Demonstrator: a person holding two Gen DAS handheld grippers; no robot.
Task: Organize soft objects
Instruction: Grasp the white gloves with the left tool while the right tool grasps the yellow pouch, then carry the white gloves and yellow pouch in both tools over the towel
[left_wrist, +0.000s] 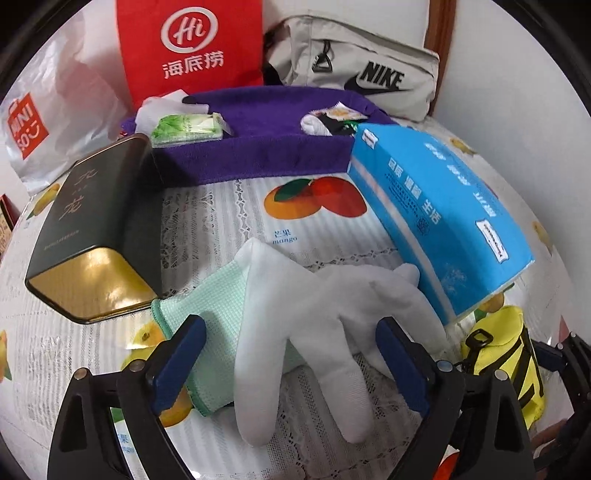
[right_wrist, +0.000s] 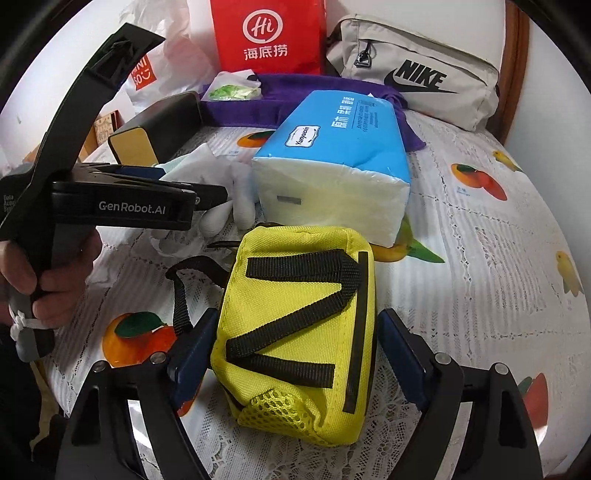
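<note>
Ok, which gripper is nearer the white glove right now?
Left. The left gripper straddles the white glove, open, pads not pressing. The right gripper sits open around the yellow pouch, on the far side of the left one from the glove.

Fruit-print tablecloth (left_wrist: 229, 218) carries glove (left_wrist: 295, 332), pouch (right_wrist: 295, 332), tissues (right_wrist: 332, 177).

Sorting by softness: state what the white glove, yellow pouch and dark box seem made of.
White glove: thin knit fabric, limp and creased.
Yellow pouch: coarse woven nylon, probably, with black webbing and a mesh corner.
Dark box: likely metal; matte sides, shiny gold end.
</note>
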